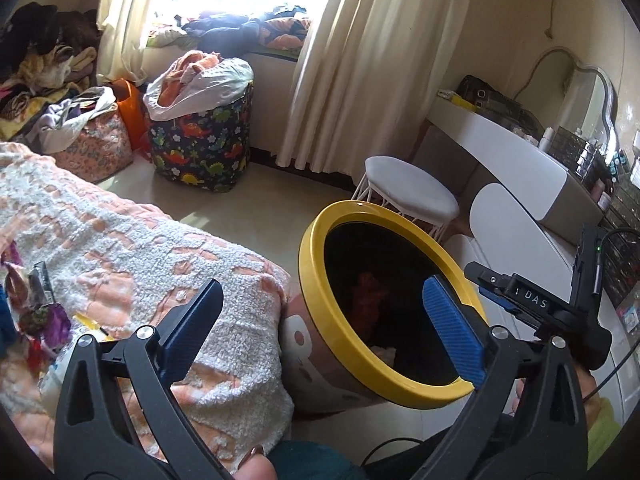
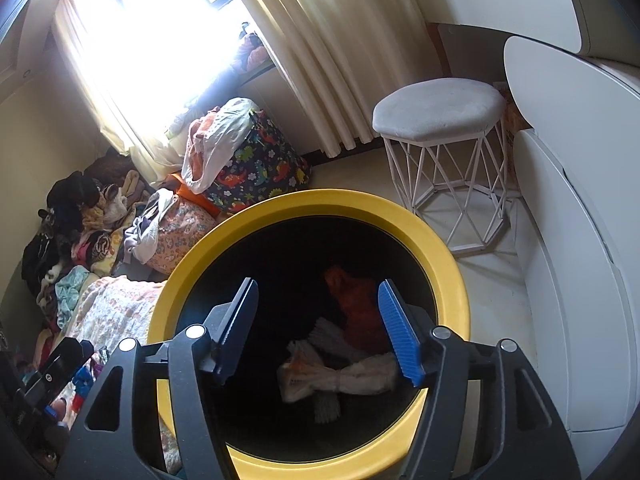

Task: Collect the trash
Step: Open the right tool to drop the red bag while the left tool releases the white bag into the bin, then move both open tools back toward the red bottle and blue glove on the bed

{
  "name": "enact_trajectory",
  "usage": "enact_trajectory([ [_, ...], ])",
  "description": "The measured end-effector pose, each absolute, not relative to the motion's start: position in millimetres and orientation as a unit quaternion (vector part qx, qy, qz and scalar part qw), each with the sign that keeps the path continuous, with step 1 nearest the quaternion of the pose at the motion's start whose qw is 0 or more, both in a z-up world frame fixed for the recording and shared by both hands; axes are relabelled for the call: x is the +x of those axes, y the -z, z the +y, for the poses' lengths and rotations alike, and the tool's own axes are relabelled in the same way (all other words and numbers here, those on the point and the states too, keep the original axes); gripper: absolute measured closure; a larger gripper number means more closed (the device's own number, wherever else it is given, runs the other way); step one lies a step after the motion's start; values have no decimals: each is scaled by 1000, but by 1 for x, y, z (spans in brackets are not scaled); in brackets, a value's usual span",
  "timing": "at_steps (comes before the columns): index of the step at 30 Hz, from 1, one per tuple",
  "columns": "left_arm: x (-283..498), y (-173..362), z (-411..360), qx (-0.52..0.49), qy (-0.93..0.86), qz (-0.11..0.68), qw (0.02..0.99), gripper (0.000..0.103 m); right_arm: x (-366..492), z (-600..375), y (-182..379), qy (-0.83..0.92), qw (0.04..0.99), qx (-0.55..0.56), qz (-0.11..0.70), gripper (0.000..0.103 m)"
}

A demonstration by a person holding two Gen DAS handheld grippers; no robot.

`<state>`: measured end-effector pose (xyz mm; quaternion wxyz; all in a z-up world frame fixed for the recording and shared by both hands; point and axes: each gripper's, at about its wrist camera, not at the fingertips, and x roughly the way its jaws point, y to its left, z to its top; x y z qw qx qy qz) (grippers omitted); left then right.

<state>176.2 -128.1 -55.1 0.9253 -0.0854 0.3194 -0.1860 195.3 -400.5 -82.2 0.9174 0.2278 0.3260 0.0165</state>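
- White stool (image 2: 438, 110) at two o'clock.
- Dinosaur-print hamper (image 1: 202, 140) at eleven o'clock, beside the cream curtains (image 1: 360, 60).
- Fluffy bedspread (image 1: 120, 240) at nine o'clock.

My trash bin (image 2: 448, 280) stands on the floor between the bed (image 1: 120, 240) on my left and the stool (image 2: 440, 116) further ahead on my right, with wrappers (image 2: 340, 372) lying inside it.

Left of the left tongs (image 1: 320, 332), the bed (image 1: 132, 240) carries what look like crumpled wrappers (image 1: 40, 316); floor (image 1: 248, 208) ahead bears the bin (image 1: 394, 320).
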Motion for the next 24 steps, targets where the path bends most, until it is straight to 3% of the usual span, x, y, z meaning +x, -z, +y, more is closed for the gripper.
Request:
enact_trajectory([
  [24, 139, 29, -65, -102, 135, 274, 947, 11, 179, -340, 41, -84, 935, 182, 293, 25],
])
